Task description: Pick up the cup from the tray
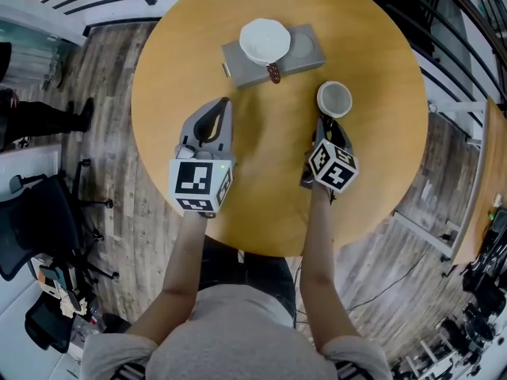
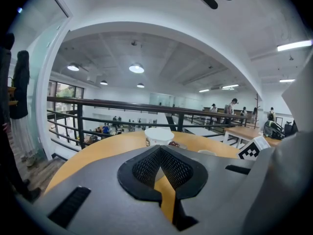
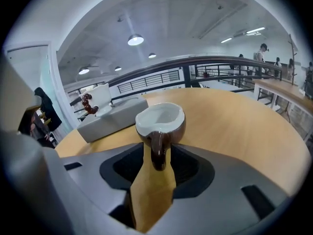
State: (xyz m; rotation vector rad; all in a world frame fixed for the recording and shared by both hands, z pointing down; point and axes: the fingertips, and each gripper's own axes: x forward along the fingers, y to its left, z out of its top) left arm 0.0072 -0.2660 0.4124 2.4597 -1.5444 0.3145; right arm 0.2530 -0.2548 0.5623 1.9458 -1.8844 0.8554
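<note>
- Right gripper view: the right gripper [image 3: 157, 147] has its jaws spread, and the handle [image 3: 157, 155] of the brown cup [image 3: 160, 117] sits in the gap between the pads. Neither pad presses on it, so nothing is gripped.
- The brown cup stands upright on the round table [image 3: 234, 126]. Its bowl is just beyond the fingertips (white inside, glossy brown outside).
- Further out, past the left-hand finger, lies the grey tray [image 3: 110, 122], well apart from the cup. A string of dark beads [image 3: 88, 104] shows at it.
- Head view confirms it: the brown cup [image 1: 334, 99] is off the grey tray [image 1: 238, 66], on bare wood right at the tips of the right gripper [image 1: 323, 123]. A white cup [image 1: 265, 40] sits on the tray.
- Left gripper view: the left gripper [image 2: 160, 150] has its pads closed tip to tip with nothing between them. The white cup [image 2: 159, 135] is straight ahead, well beyond the tips.
- From above, the left gripper [image 1: 221, 105] points toward the tray's near edge, its fingertips short of it.
</note>
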